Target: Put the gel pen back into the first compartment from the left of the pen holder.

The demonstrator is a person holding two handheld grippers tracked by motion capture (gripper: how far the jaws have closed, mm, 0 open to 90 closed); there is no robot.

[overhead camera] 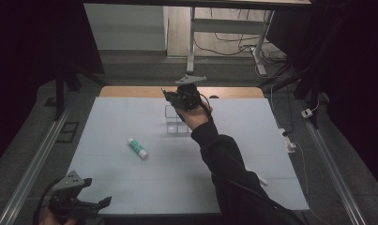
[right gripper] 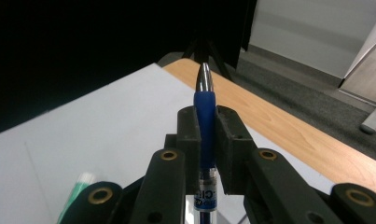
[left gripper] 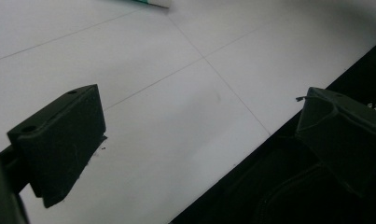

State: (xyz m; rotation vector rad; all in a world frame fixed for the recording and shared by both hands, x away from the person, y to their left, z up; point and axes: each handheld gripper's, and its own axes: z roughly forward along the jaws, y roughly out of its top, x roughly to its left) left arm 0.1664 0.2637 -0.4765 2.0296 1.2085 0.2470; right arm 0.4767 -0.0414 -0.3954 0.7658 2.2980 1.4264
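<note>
My right gripper (right gripper: 205,119) is shut on a blue pen (right gripper: 204,100), whose silver tip sticks out past the jaws. In the high view that right gripper (overhead camera: 170,95) is held up over the far middle of the table, just above a small clear box (overhead camera: 176,123). A white glue stick with a green band (overhead camera: 137,148) lies left of centre on the white mat, and its green end (right gripper: 78,196) shows low in the right gripper view. My left gripper (overhead camera: 97,191) hangs at the near left corner, and its wide-open jaws (left gripper: 199,135) hold nothing.
The white mat (overhead camera: 130,117) covers a wooden table whose far edge (overhead camera: 130,91) shows bare. A white stick-like object (overhead camera: 261,180) lies near the right forearm, partly hidden. Metal rails run down both sides of the table.
</note>
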